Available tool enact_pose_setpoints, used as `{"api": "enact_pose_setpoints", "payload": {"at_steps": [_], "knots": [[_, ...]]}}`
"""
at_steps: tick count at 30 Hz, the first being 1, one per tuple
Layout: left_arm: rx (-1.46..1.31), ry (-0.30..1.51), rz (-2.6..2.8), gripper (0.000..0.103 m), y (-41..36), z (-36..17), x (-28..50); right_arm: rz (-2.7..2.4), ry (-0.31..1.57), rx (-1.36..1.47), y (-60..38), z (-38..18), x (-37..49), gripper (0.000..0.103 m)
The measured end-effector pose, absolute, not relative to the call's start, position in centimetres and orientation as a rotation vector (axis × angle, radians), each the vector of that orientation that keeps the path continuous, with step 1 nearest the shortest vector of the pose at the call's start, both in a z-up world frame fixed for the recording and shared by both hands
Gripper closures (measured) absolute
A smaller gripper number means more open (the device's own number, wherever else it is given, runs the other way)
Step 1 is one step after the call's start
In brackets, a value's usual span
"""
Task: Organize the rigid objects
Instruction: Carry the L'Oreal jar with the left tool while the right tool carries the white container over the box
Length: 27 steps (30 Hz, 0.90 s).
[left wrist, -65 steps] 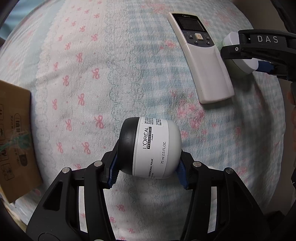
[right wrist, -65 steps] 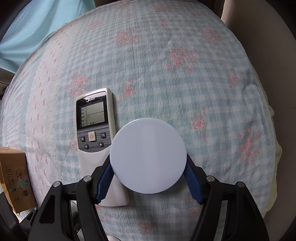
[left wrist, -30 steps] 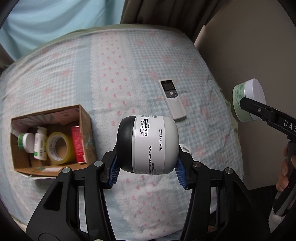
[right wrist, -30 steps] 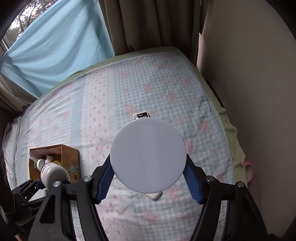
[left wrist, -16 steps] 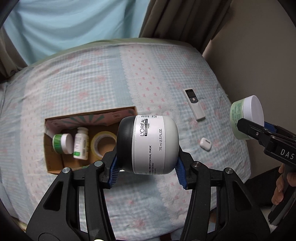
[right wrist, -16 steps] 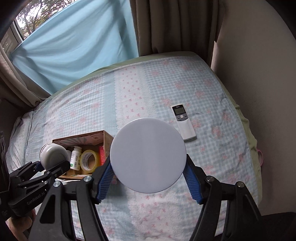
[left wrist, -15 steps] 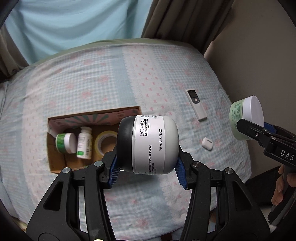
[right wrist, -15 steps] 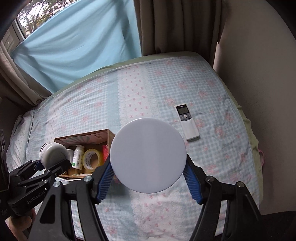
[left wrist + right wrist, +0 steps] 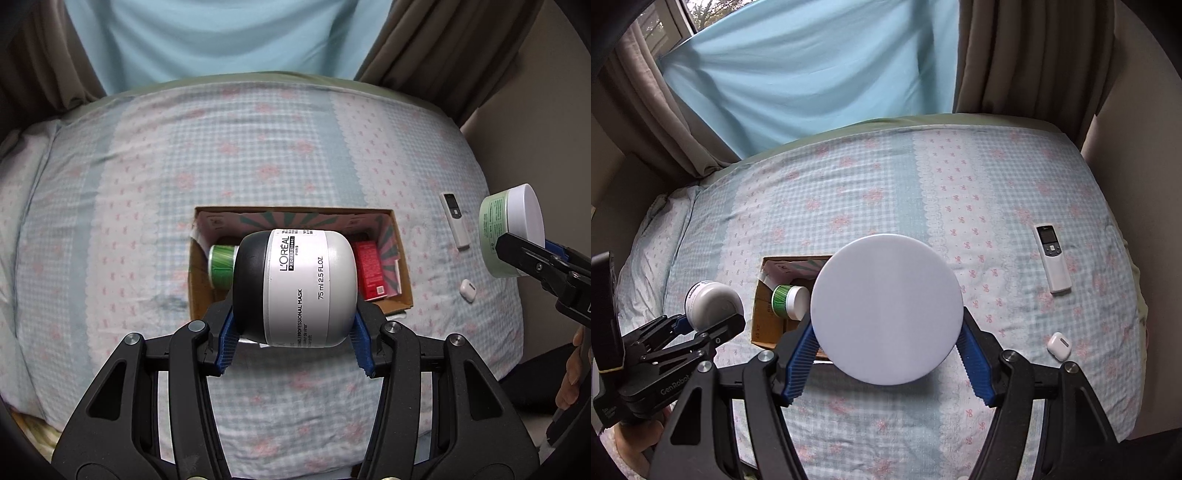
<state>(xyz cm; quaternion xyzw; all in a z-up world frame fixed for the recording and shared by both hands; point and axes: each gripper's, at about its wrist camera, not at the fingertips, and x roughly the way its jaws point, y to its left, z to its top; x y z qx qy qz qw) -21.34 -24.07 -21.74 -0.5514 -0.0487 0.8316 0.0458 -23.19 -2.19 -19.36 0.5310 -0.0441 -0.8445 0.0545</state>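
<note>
1. Since a second ago, your view has swung across the bed: the cardboard box (image 9: 400, 258) now lies straight behind the mask jar (image 9: 295, 288), not off left.
2. Your left gripper (image 9: 295, 332) stays clamped on that jar, held above the box, long axis lying crosswise, black lid left.
3. Your right gripper (image 9: 886, 354) pinches the green jar (image 9: 886, 310), white lid facing the camera.
4. The remote (image 9: 1052, 258) and earbud case (image 9: 1059, 345) lie right.
</note>
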Motion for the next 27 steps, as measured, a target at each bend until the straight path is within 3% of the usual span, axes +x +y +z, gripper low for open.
{"api": "enact_pose_setpoints", "payload": {"at_steps": [9,27], "knots": [[-1.764,-0.162,2.530,0.056,-27.3,-25.4,-24.7,-2.470,0.014,1.634,-5.7,-22.2,-25.9,0.037],[-2.031,-0.134,2.382,0.056,-27.2,-36.1,-31.2,-2.116,0.187,1.871,-8.7,-34.2,-30.0,0.037]]}}
